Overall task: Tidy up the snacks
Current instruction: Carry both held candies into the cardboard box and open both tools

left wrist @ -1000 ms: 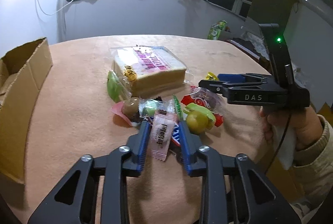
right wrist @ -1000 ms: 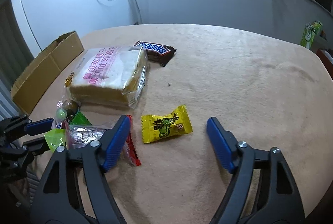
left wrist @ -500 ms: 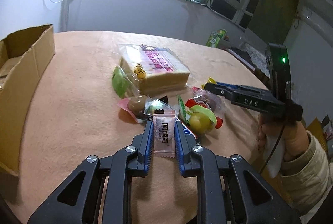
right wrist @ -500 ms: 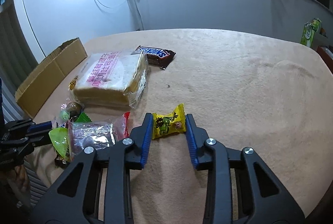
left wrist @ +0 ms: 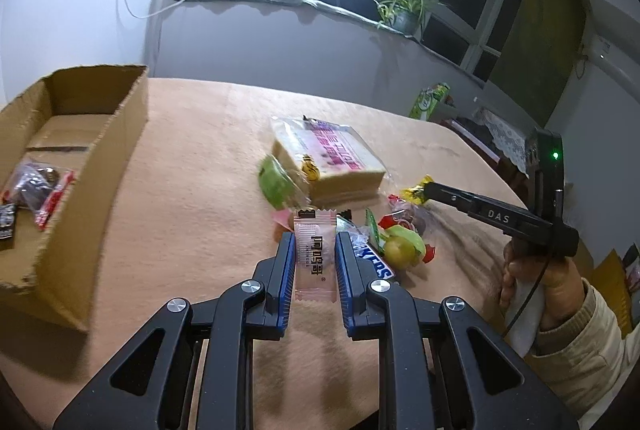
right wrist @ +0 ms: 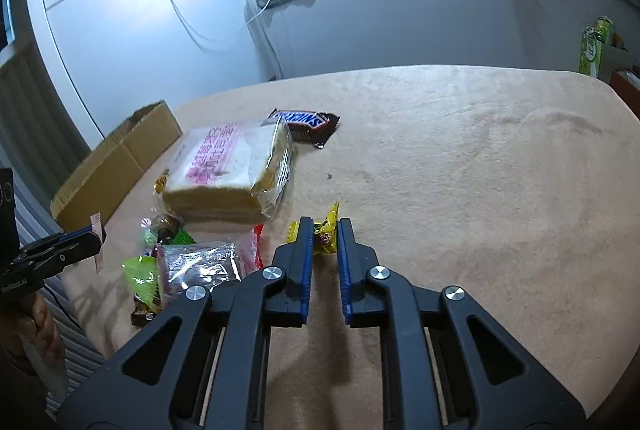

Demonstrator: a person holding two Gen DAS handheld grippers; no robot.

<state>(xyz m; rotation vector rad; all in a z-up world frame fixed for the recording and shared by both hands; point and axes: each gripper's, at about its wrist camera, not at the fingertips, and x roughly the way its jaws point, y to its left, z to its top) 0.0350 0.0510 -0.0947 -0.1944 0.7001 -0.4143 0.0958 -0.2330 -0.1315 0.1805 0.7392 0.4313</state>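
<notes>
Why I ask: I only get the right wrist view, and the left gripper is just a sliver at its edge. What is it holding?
Observer: The left gripper is shut on a pale pink sachet with black print, gripped by its long sides.
Operator: And the cardboard box, anything inside? I see only its outer wall.
Observer: Yes, a dark packet with a red edge lies on its floor.
</notes>
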